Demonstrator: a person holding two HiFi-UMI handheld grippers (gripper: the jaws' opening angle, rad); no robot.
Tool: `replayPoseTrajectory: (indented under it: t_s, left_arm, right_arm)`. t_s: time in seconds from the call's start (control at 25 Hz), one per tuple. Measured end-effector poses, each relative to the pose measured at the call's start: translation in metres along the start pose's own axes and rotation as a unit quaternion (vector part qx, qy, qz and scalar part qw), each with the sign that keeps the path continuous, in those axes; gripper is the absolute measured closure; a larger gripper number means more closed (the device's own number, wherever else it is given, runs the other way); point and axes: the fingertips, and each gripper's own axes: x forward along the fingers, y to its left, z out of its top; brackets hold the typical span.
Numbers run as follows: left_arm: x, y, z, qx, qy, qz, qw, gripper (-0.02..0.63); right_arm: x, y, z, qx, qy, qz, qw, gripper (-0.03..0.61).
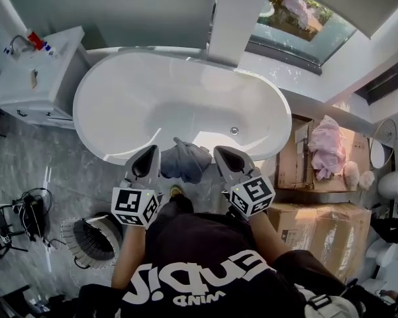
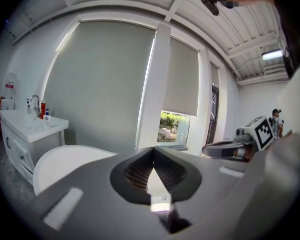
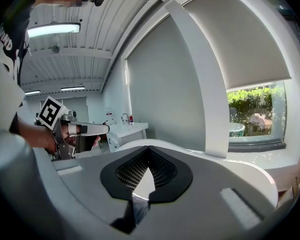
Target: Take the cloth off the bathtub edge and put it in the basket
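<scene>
The dark blue-grey cloth lies crumpled over the near edge of the white bathtub, partly hanging down the outside wall, straight in front of me. My two grippers flank it. The left gripper sits just beside the cloth's left side and the right gripper just beside its right side. Both point toward the tub rim, and neither has hold of the fabric.

In the left gripper view, the left gripper has its jaws closed tip to tip with nothing pinched between them. The right gripper view shows the same for the right gripper, jaws together and empty, with the tub's white rim beyond them. Each of those views also catches the other gripper off to the side.

The basket, white and ribbed, stands on the grey marbled floor to my lower left, well apart from the cloth. Further left, beyond the tub's end, is a white washbasin cabinet; its worktop carries a tap and a small red bottle. To my right are cardboard boxes, one with a pink bundle lying on top. Behind the tub a window looks out on greenery.
</scene>
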Motion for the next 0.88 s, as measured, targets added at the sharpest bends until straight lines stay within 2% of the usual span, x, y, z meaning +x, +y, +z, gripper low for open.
replayPoseTrajectory:
  t_s: [0.24, 0.4, 0.88]
  left_arm:
    - [0.025, 0.022, 0.016, 0.007, -0.003, -0.027, 0.9996, 0.617]
    - [0.04, 0.024, 0.019, 0.005, 0.0, -0.039, 0.9992, 0.617]
    - [0.065, 0.022, 0.022, 0.0, 0.002, -0.025, 0.9997, 0.617]
  right_arm:
    - [0.019, -0.011, 0.011, 0.008, -0.01, -0.039, 0.999, 0.569]
    - [0.025, -0.016, 0.015, 0.009, -0.013, -0.048, 0.999, 0.569]
    - [0.037, -0.044, 0.019, 0.009, -0.009, -0.025, 1.0, 0.569]
